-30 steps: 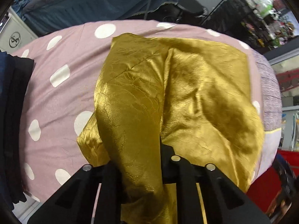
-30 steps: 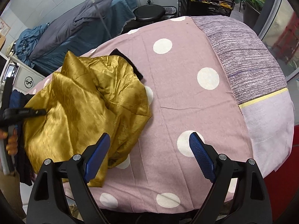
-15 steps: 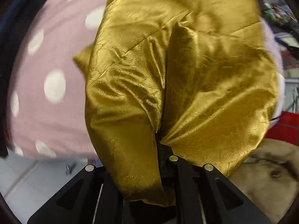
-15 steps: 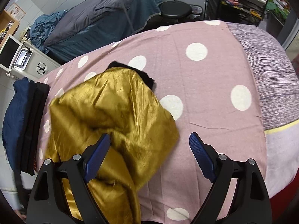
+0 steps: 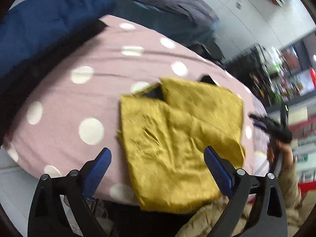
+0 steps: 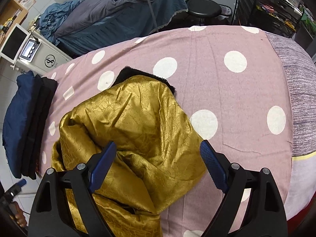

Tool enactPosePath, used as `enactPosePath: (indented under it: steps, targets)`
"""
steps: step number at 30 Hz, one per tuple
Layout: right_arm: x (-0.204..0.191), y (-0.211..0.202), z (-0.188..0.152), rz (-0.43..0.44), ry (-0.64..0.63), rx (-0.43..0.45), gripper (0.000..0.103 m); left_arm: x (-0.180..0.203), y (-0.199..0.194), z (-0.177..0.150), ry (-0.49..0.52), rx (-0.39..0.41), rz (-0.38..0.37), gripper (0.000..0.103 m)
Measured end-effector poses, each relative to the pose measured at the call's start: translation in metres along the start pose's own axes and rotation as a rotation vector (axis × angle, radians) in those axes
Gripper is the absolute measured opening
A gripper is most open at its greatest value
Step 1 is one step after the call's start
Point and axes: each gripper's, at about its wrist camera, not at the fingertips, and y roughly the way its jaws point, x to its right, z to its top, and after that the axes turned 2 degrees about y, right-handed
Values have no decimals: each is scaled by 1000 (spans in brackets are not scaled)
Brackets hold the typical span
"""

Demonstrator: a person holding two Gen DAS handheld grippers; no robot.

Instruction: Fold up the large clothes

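Observation:
A shiny gold garment [image 5: 181,138] with a black furry collar [image 6: 136,74] lies folded over on the pink polka-dot bed cover [image 5: 88,90]. Its near edge hangs over the bed's front edge. My left gripper [image 5: 156,164] is open and empty, hovering just in front of the garment's near edge. My right gripper [image 6: 158,162] is open and empty above the garment's [image 6: 128,122] near part, its left finger [image 6: 102,162] close over the cloth. The left wrist view is blurred by motion.
A stack of folded dark blue and black clothes [image 6: 25,122] lies at the bed's left end [image 5: 39,35]. Behind the bed stand a grey-blue covered couch [image 6: 118,13], a black stool [image 6: 203,9], a white machine [image 6: 33,53] and black shelving [image 6: 276,6].
My left gripper has let go of the gold garment, opened and pulled back. The garment has dropped onto the bed in a flatter fold. My right gripper has shifted over it.

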Motion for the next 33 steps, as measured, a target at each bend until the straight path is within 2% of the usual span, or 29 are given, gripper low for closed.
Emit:
enactPosePath:
  steps: [2,4,7,8,10,12,17,18,19,20,21,22,24,26,29,33]
  targets:
    - [3,6,3,19,40,-1,86,-19,15,13,-71,-9,81,93]
    - [3,10,8,30,59,-1,86,-28,34,27,-113,-16,96,93]
    - [-7,19,18,58,55,13,86,-23,73,43,-128,-52,43,93]
    - [-13,25,22,54,55,3,86,-22,88,47,-130,-87,34,93]
    - [-23,35,25,68,69,-17,86,-13,121,50,-113,-151,44,93]
    - [-38,44,25,123,73,-34,86,-2,140,42,-85,-205,13,93]
    - [-71,74,8,161,-20,-103,86,26,169,19,27,-278,1,90]
    - [-73,78,1,135,-35,-108,71,32,172,12,69,-296,7,82]
    - [-73,79,-4,114,-47,-111,31,35,173,8,96,-307,12,76]
    - [-71,79,-12,120,-52,-115,16,38,173,3,121,-315,12,66]
    - [-66,77,-18,129,-49,-108,9,39,172,0,130,-314,4,56]
    - [-58,70,-26,121,-51,-89,5,39,169,-3,133,-310,-7,50]
    - [-39,55,-39,85,-62,-61,4,42,162,-10,155,-315,-21,37]
    - [-9,39,-56,24,-43,-48,3,47,153,-21,206,-329,-33,31]
    - [53,24,-90,-90,50,-84,3,54,145,-46,270,-387,-69,27]
    - [130,25,-144,-225,214,-204,3,62,149,-95,380,-541,-140,27]
